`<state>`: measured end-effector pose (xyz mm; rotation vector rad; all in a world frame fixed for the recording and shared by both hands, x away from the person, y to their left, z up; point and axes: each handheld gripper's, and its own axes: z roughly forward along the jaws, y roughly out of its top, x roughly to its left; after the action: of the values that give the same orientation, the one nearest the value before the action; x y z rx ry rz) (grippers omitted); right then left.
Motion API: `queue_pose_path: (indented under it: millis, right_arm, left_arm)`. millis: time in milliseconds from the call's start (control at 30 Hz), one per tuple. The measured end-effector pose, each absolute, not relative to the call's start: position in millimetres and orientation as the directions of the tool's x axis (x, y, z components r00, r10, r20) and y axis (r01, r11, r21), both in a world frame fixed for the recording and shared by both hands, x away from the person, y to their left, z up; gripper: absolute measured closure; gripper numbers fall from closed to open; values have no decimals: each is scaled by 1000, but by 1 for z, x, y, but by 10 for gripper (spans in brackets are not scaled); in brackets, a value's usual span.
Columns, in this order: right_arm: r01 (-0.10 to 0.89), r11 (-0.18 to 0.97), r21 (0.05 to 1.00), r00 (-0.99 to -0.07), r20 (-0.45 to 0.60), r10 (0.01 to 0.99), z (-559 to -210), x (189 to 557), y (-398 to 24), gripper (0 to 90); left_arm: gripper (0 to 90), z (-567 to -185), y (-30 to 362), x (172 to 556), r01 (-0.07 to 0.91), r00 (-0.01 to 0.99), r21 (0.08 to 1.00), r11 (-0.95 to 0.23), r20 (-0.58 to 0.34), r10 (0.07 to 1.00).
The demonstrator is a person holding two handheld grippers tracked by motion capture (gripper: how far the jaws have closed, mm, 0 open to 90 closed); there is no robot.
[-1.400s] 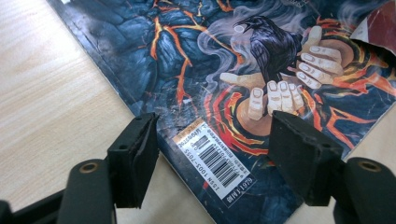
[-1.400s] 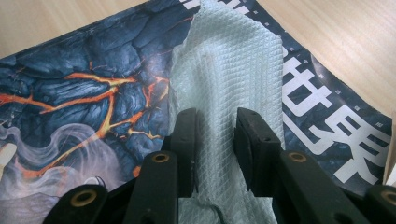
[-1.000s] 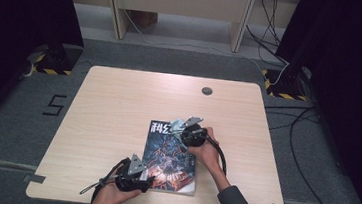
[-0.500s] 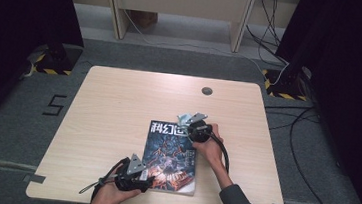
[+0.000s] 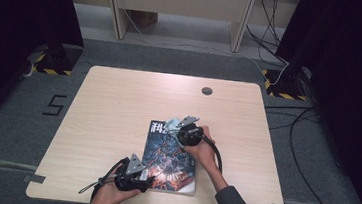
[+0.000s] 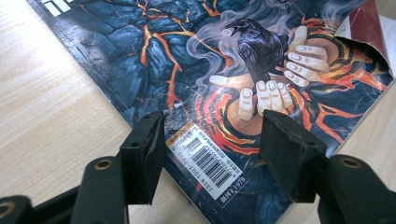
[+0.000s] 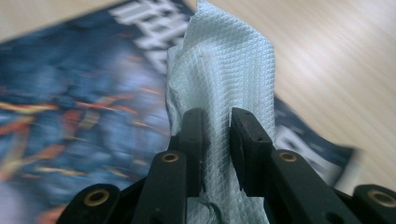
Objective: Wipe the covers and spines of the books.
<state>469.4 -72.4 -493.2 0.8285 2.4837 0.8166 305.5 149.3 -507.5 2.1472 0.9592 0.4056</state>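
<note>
While a pale blue cloth is being pinched between the nearly closed jaws of the right gripper, its free end is being held above the top edge of a magazine with a dark, lava-patterned cover. That magazine is lying flat on the wooden table, near the person's edge and slightly right of the middle. In the high view, the right gripper is being kept over the magazine's upper right corner, with the cloth showing just beside it. At the lower left corner, the left gripper is being held with its jaws spread apart and clasping nothing, the barcode label lying between them; whether the pads are touching the cover cannot be told. The magazine's right corner is being seen curled up in the left gripper view.
</note>
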Motion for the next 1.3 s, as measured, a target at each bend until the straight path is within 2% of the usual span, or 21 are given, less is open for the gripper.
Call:
queue_pose_path:
  millis: [167,300,367,500,767,867,1100,1200,1300]
  right_arm:
    - [460,604,651,-693,-161,702,-493,481,-100,755]
    - [457,609,649,-692,-171,701,-493,481,-100,755]
    - [437,640,632,-692,-218,688,-493,478,-94,751]
    - [429,630,647,-734,-157,661,-494,471,-81,739]
    - [361,677,642,-800,-161,579,-494,456,-47,743]
    - [383,655,651,-798,-124,590,-494,460,-52,743]
    - [428,645,633,-721,-191,666,-493,474,-77,743]
    - [461,609,646,-711,-141,688,-493,481,-76,737]
    - [452,590,669,-724,-111,680,-496,488,-59,737]
  left_arm:
    - [398,-508,149,305,508,670,736,-447,-13,742]
    - [397,-508,150,306,507,674,735,-451,-11,739]
    - [397,-508,149,306,507,672,736,-449,-11,741]
    - [396,-508,150,306,506,675,734,-453,-10,738]
    - [395,-508,150,306,505,676,733,-455,-8,737]
    - [395,-508,150,306,506,675,733,-454,-9,738]
    - [395,-508,150,306,504,675,735,-453,-8,738]
    - [395,-508,150,306,506,674,734,-453,-9,738]
    - [395,-508,150,306,506,673,736,-451,-10,739]
